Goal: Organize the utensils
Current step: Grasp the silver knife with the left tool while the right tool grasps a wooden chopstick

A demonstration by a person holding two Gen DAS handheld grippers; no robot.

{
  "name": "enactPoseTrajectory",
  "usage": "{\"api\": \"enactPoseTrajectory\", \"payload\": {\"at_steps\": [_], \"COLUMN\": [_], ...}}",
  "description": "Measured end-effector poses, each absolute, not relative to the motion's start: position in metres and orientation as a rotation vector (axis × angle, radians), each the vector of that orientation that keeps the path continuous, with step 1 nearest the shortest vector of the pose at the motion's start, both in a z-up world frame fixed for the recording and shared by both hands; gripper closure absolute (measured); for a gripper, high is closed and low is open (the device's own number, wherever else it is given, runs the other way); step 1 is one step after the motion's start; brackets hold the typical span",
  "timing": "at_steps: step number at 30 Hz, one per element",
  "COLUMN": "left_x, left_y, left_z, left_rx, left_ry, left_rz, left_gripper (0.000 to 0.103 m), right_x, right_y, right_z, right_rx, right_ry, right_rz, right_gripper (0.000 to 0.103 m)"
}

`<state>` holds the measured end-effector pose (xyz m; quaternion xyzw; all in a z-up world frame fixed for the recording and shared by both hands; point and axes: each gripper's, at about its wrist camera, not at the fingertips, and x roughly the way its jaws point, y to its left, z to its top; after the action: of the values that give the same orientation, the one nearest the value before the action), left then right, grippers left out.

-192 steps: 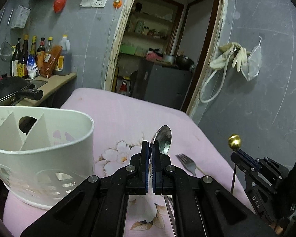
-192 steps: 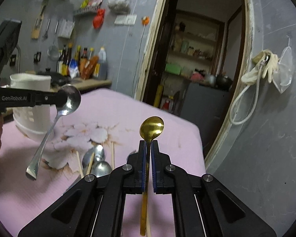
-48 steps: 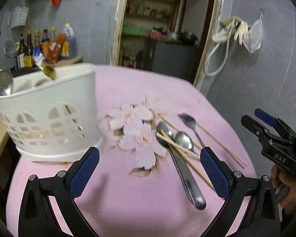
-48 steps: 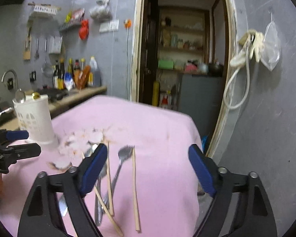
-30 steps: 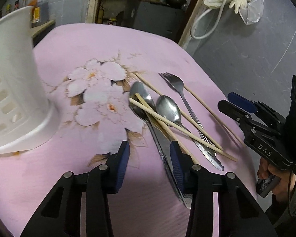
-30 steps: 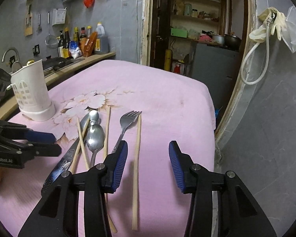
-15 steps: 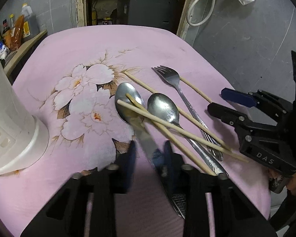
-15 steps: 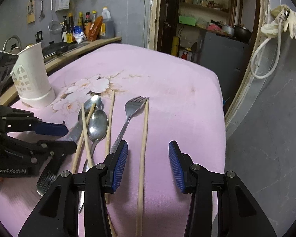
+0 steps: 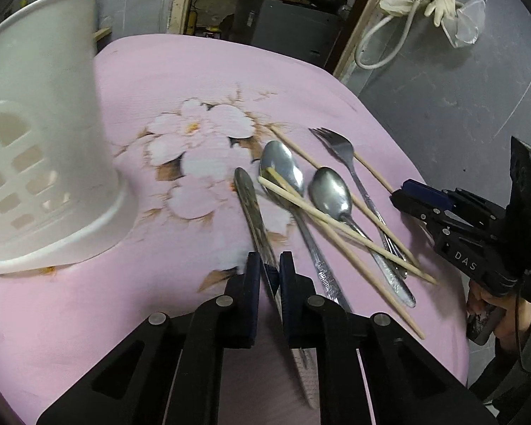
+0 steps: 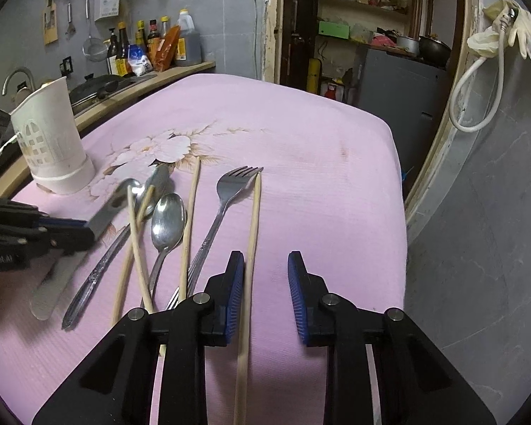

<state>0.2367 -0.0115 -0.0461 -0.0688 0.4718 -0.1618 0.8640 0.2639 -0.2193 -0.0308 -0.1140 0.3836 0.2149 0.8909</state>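
In the left wrist view my left gripper (image 9: 269, 265) is closing on a table knife (image 9: 251, 205), and its pads pinch the blade. The knife points away, just left of a large spoon (image 9: 281, 170). A smaller spoon (image 9: 329, 194), a fork (image 9: 340, 148) and several wooden chopsticks lie crossed to the right. The white utensil holder (image 9: 46, 163) stands at the left. My right gripper (image 10: 265, 283) is closing around the rightmost chopstick (image 10: 253, 233), which lies along its left pad; the right pad is clear of it. The fork (image 10: 230, 184) lies just left of that chopstick.
A pink flowered cloth (image 10: 318, 163) covers the table, which drops off close to the right and at the far end. A counter with bottles (image 10: 152, 49) runs behind the holder (image 10: 49, 145). A hand (image 9: 495, 318) holds the right gripper (image 9: 407, 194) by the table's right edge.
My left jaws have narrowed onto the knife, and the knife has swung out to the left of the large spoon. The right jaws have narrowed around the rightmost chopstick.
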Motion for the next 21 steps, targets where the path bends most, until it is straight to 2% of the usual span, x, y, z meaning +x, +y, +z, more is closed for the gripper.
{"api": "enactPoseTrajectory", "payload": {"at_steps": [12, 18, 21], "left_x": [0.23, 0.23, 0.233], "left_y": [-0.037, -0.048, -0.055], "left_z": [-0.038, -0.039, -0.041], "left_rx": [0.07, 0.156, 0.187], "left_ry": [0.999, 0.999, 0.999], "left_rz": [-0.288, -0.264, -0.256], "left_gripper": [0.09, 0.084, 0.077], "right_x": [0.281, 0.293, 0.294], "right_y": [-0.2, -0.195, -0.199], "right_z": [-0.034, -0.035, -0.035], "right_rx": [-0.341, -0.365, -0.342], "right_ry": [0.804, 0.819, 0.823], "right_rz": [0.437, 0.438, 0.445], "right_gripper": [0.08, 0.08, 0.079]}}
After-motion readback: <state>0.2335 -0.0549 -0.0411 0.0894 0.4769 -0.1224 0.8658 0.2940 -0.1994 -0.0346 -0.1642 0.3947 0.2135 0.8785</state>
